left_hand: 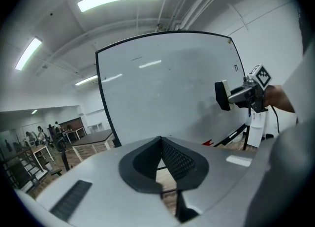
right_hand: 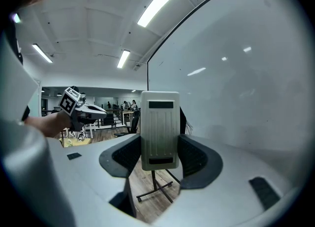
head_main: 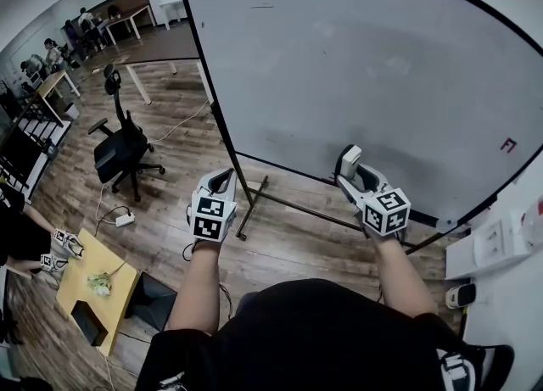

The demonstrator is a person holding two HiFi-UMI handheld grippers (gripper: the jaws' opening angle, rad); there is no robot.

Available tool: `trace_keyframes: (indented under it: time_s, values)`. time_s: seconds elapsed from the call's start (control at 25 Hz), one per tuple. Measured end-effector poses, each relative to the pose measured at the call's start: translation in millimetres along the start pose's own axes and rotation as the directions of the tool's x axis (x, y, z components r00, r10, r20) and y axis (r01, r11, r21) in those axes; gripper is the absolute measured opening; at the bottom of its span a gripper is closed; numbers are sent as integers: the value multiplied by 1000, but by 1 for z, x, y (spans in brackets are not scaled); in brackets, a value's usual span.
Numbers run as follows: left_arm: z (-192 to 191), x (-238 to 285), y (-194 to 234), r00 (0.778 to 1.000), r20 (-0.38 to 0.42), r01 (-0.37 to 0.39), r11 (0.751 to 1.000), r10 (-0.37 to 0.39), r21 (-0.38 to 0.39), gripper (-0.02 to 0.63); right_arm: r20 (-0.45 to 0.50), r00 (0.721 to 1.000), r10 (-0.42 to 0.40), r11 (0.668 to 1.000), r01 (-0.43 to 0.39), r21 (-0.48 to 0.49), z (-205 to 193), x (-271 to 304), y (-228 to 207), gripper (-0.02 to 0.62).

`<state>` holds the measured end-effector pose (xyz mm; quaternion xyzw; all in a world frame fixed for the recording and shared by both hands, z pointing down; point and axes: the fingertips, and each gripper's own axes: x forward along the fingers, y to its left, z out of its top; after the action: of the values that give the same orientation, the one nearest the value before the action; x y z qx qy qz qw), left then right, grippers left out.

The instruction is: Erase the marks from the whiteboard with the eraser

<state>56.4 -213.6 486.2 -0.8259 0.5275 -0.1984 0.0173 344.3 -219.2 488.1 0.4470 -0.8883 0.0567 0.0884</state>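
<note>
The right gripper (right_hand: pixel 160 158) pinched the eraser (right_hand: pixel 159 122) upright, long axis along the jaws, near the lower whiteboard (head_main: pixel 365 67). A red mark (head_main: pixel 507 145) lay further right. The left gripper (left_hand: pixel 161 159), pressed together and empty, was farther away.

The whiteboard (head_main: pixel 356 67) is cut off at right, its red mark (head_main: pixel 507 145) unreadable

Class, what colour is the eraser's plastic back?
Off-white eraser, seen best in the right gripper view.

Whiteboard (head_main: pixel 365 67) close ahead, stand bar (head_main: pixel 293 205) low before it, open floor (head_main: pixel 174 139) left, office chair (head_main: pixel 121 148) beyond
</note>
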Motion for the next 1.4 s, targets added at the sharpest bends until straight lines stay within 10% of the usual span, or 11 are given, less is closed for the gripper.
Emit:
trace_keyframes:
  time_s: [1.4]
  values:
    - [6,27,80,995,65,73,997,-74,9,10,-12,996,-94,995,93,-30,24,58,29,232]
